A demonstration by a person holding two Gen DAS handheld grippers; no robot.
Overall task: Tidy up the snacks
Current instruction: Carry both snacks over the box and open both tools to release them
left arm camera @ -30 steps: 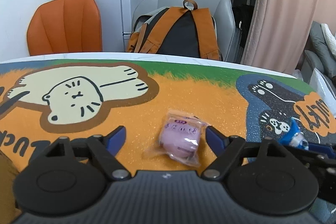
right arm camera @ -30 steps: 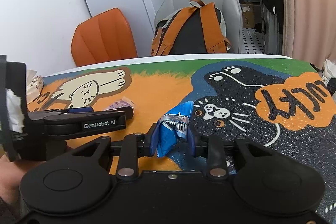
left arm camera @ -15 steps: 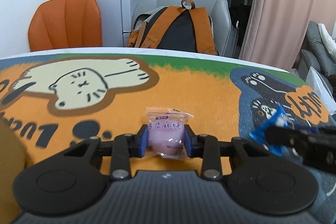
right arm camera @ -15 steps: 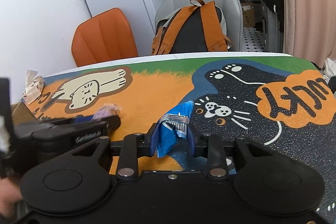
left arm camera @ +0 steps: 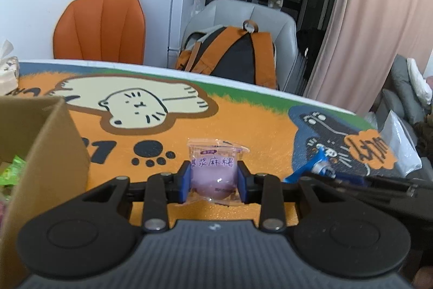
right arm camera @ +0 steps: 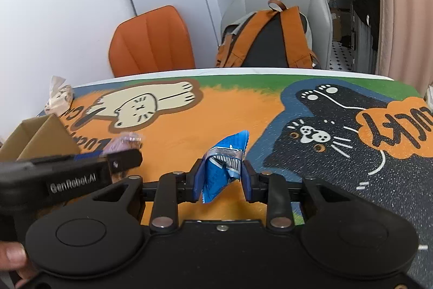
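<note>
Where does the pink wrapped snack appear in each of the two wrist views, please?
Left wrist view: the pink wrapped snack sits low in the centre, clamped in the left claw.
Right wrist view: it shows at the left edge, blurred, just above the left claw's dark finger.
Shared landmark: the cream cat drawing on the table mat, beyond the snack in both views.

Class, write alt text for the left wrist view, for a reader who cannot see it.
The left gripper is shut on a clear-wrapped purple sweet above a table mat printed with cartoon cats. An open cardboard box stands at left; the right gripper holds a blue foil snack packet at right.
</note>
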